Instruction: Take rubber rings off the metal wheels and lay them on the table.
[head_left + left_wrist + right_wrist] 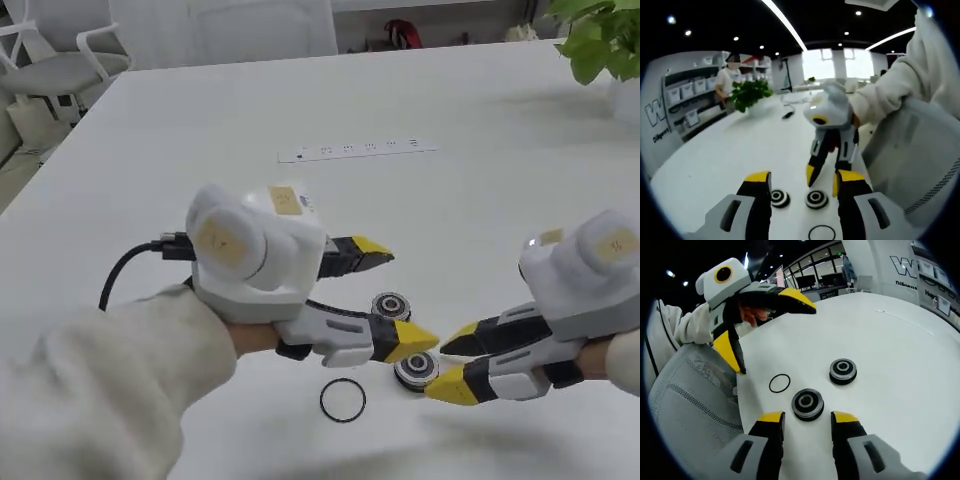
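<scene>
Though blurred, seemingly thin rubber ring (343, 400)

A white power strip (357, 150) lies flat, with a leafy plant (600, 40) and grey chair (60, 70) beyond.

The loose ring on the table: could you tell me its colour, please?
The ring is black, clearest in the head view.
</scene>
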{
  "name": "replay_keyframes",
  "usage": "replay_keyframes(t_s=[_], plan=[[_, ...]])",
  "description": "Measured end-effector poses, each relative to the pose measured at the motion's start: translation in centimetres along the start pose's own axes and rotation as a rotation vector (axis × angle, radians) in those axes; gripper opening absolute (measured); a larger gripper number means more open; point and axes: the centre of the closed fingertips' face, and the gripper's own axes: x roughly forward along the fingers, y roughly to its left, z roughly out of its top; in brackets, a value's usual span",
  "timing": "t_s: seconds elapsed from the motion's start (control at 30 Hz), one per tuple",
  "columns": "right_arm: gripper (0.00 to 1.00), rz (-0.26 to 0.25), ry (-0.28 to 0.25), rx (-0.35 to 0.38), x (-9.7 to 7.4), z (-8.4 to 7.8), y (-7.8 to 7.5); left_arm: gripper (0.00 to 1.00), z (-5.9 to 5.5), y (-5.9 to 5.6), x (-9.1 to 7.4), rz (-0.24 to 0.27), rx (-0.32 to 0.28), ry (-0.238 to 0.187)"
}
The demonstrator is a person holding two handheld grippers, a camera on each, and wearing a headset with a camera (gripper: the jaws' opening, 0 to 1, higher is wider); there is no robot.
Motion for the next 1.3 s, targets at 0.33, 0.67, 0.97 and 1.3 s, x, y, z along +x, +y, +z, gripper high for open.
replay_keyframes(t_s=[0.33,0.67,0.97,1.3], plan=[[0.27,0.000,0.008,-0.027,0.2,-0.1,-0.2,0.35,-2.7,-1.1,2.0,-0.018,-0.024,0.049],[0.22,-0.001,0.012,-0.051,0.2,-0.3,-0.3,0.28,-4.8,-1.6,3.3,-0.018,-0.042,0.097],[0.20,-0.005,0.023,-0.058,0.3,-0.6,-0.3,0.22,-5.8,-1.7,3.5,-0.012,-0.069,0.119],[0.15,-0.014,0.034,-0.073,0.3,-0.8,-0.4,0.20,-6.7,-1.8,3.6,-0.015,-0.075,0.146]])
